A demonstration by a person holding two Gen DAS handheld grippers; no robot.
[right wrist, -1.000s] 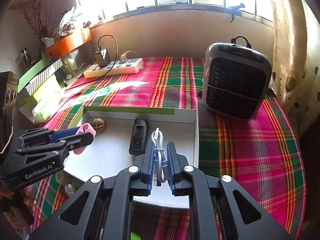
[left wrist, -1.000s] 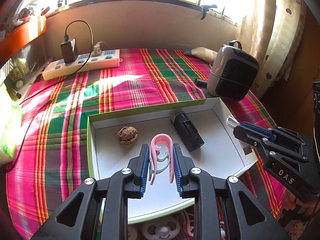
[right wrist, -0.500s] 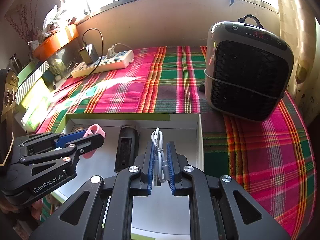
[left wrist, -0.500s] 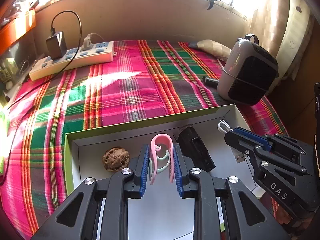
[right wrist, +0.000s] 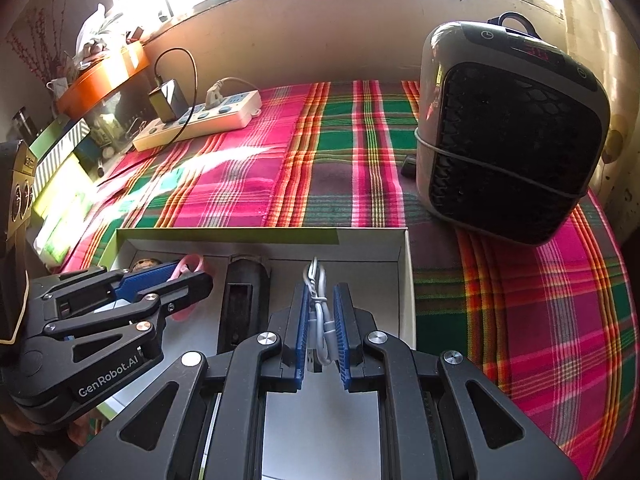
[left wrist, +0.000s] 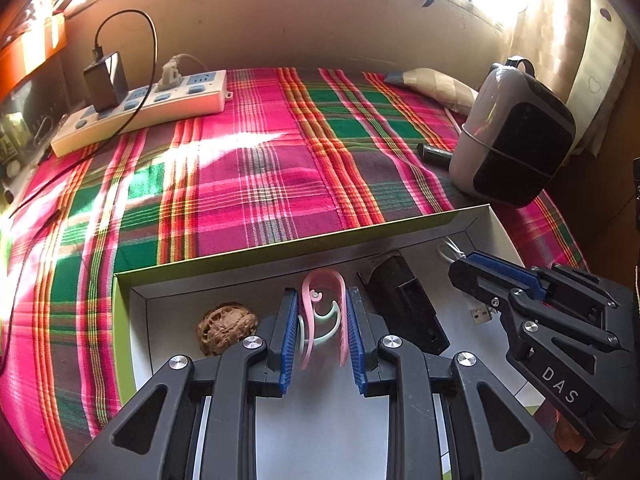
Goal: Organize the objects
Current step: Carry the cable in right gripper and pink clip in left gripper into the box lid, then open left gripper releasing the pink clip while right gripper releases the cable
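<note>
My left gripper (left wrist: 322,300) is shut on a pink and pale green plastic hook (left wrist: 322,312) and holds it over the white tray with a green rim (left wrist: 248,258). In the tray lie a walnut (left wrist: 226,326) on the left and a black rectangular device (left wrist: 404,306) in the middle. My right gripper (right wrist: 322,296) is shut on a coiled white USB cable (right wrist: 318,304) over the tray's right part (right wrist: 406,280). The left gripper (right wrist: 196,276) shows at the left of the right wrist view, and the right gripper (left wrist: 464,268) at the right of the left wrist view.
The tray sits on a pink and green plaid cloth (left wrist: 248,184). A grey and black heater (right wrist: 508,132) stands just beyond the tray's right corner. A white power strip (left wrist: 140,108) with a black charger lies at the back left. Boxes and an orange shelf (right wrist: 104,76) line the left side.
Both grippers have moved forward and lower over the tray, still holding the hook and the cable. The tray's far wall and the heater now look closer.
</note>
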